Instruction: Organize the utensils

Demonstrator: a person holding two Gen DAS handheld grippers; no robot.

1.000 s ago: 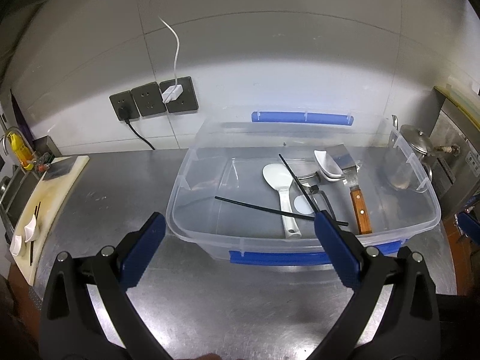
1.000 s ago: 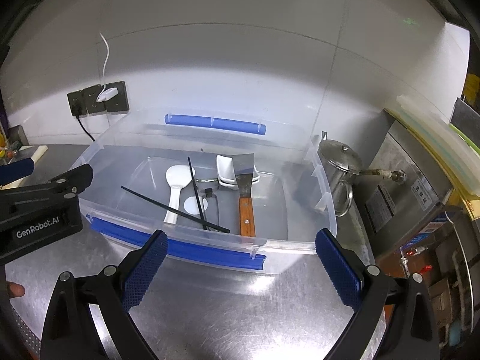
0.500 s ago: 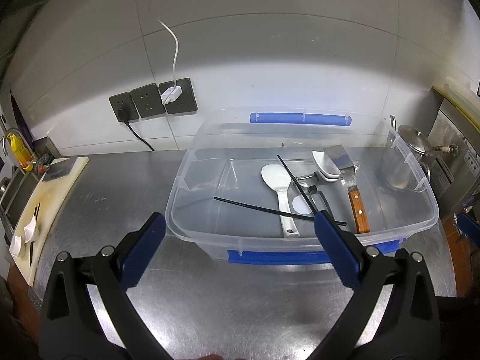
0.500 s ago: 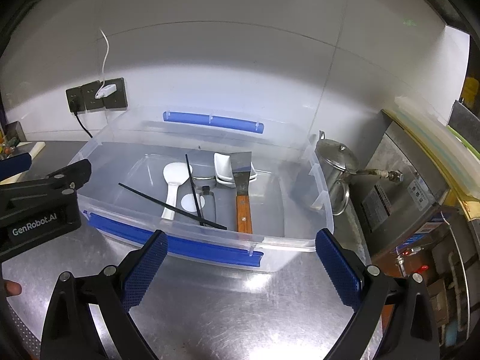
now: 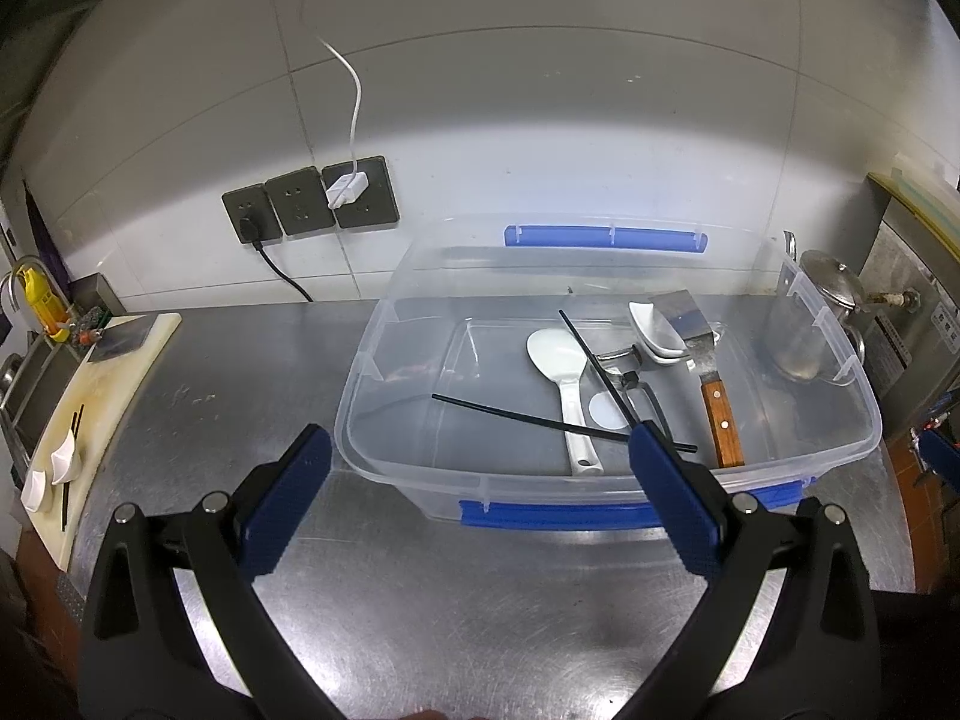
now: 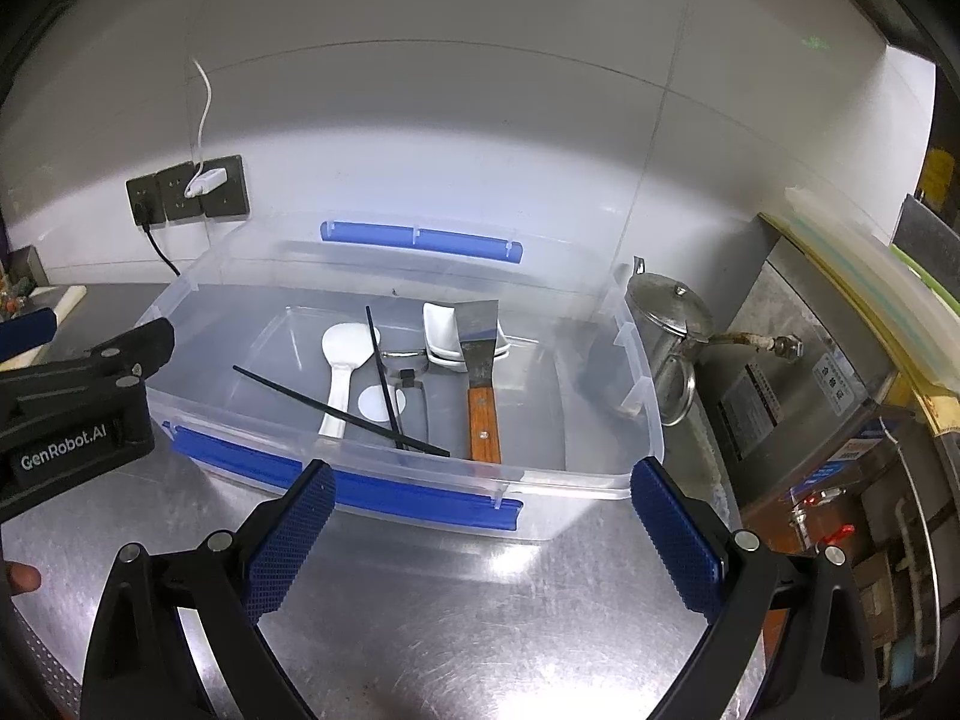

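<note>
A clear plastic bin (image 5: pixel 384 414) (image 6: pixel 642 438) with blue latches sits on the steel counter. Inside lie a white rice paddle (image 5: pixel 561 363) (image 6: pixel 342 360), two black chopsticks (image 5: pixel 522 417) (image 6: pixel 384 372), a wooden-handled metal spatula (image 5: pixel 717 414) (image 6: pixel 483 414), a white ceramic spoon (image 5: pixel 651 330) (image 6: pixel 441 330) and a metal peeler (image 5: pixel 624 360) (image 6: pixel 408 360). My left gripper (image 5: pixel 480 480) is open and empty in front of the bin. My right gripper (image 6: pixel 480 516) is open and empty at the bin's front right.
A cutting board (image 5: pixel 90 408) with white spoons and chopsticks lies at far left. A steel kettle (image 5: pixel 831 288) (image 6: pixel 672 324) stands right of the bin beside a steel appliance (image 6: pixel 840 372). Wall sockets (image 5: pixel 312 210) with cables are behind.
Both grippers drifted slightly back and up from the bin; the bin sits a little lower and smaller in view. Nothing was grasped.
</note>
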